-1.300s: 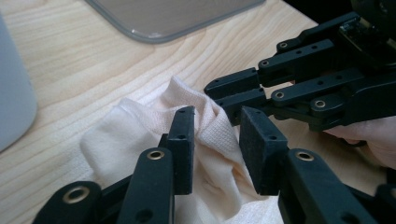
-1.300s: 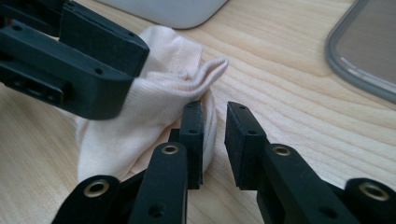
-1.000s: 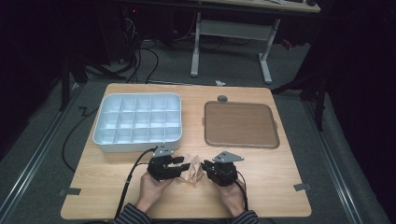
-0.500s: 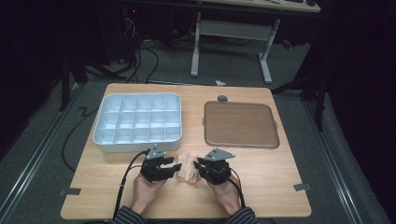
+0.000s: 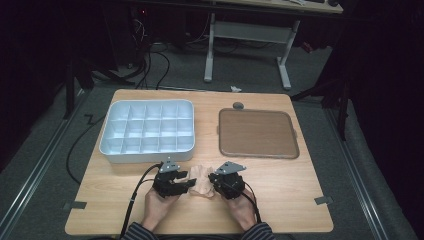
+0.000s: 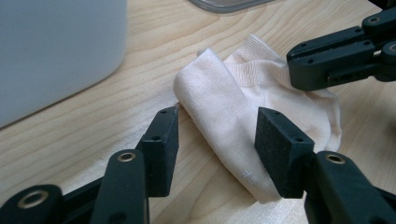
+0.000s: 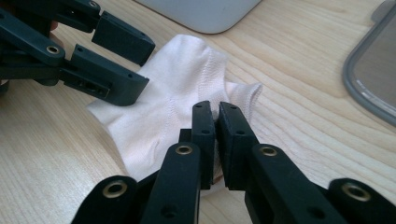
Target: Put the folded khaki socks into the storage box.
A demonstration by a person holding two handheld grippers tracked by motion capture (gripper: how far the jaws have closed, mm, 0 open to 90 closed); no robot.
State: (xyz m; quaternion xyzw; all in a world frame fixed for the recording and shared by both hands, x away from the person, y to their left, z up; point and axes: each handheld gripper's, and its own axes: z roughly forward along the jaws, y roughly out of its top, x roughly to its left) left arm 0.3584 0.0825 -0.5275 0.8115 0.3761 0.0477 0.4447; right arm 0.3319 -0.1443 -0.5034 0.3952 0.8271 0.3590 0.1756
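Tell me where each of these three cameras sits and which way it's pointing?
High view: fixed above the person's side, looking forward and down on the table; both hands, sleeves and grippers show.
Left gripper view: rides the left gripper, looking along its open jaws at the pale sock.
Right gripper view: rides the right gripper, jaws shut on the sock's fabric.
Shared: both gripper views show the sock, the other gripper, the white tray and the brown mat's edge.
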